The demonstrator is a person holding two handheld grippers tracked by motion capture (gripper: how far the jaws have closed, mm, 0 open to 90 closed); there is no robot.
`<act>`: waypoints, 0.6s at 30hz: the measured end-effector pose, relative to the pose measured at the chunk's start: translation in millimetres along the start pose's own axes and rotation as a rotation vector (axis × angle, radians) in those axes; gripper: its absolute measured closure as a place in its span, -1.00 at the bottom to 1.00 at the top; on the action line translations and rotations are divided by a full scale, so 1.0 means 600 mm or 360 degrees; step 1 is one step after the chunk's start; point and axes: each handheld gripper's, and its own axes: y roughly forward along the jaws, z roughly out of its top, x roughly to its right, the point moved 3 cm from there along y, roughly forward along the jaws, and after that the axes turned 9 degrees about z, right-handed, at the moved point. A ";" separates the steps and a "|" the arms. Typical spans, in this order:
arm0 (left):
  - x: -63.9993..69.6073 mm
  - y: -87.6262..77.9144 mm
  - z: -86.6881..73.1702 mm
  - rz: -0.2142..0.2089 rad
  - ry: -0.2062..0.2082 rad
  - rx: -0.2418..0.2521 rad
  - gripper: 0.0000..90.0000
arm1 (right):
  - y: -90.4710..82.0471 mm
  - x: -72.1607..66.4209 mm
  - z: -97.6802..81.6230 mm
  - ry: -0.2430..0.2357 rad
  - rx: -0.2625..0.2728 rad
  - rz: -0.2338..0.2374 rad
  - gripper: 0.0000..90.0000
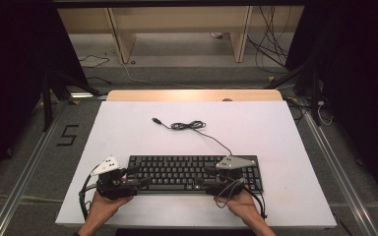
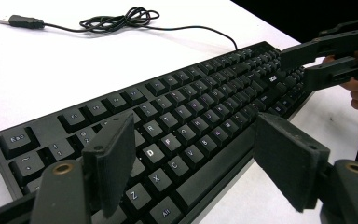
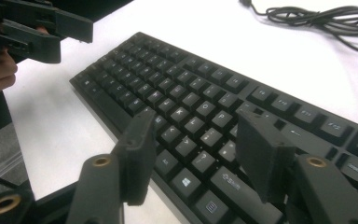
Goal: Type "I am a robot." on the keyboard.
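Observation:
A black keyboard (image 1: 177, 169) (image 2: 191, 93) (image 3: 177, 79) lies flat near the front edge of the white table (image 1: 128, 128). Its thin black cable (image 1: 189, 126) (image 2: 121, 18) (image 3: 321, 16) coils behind it and ends in a loose USB plug (image 1: 155, 120) (image 2: 21, 21). My left gripper (image 1: 139, 176) (image 2: 196, 123) (image 3: 74, 41) hovers over the keyboard's left end, jaws wide apart with nothing between them. Over the right half, my right gripper (image 1: 204, 178) (image 3: 196, 119) (image 2: 298, 65) is also open, and its pads touch no keys. The two grippers point toward each other.
Bare white tabletop stretches behind and on both sides of the keyboard. A wooden strip (image 1: 192, 95) borders the table's far edge. Black stands (image 1: 47, 98) and loose floor cables (image 1: 270, 54) sit beyond the table. A "5" mark (image 1: 68, 135) is on the floor at left.

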 end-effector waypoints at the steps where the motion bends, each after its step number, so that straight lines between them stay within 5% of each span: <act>1: 0.000 0.000 0.000 -0.0001 0.0001 0.0001 -0.35 | -0.004 0.000 -0.001 -0.0007 0.0012 -0.0004 0.05; 18: 0.005 0.001 0.000 -0.0016 0.0008 -0.0002 -0.36 | -0.067 0.009 -0.023 0.0022 0.0126 -0.0076 -0.14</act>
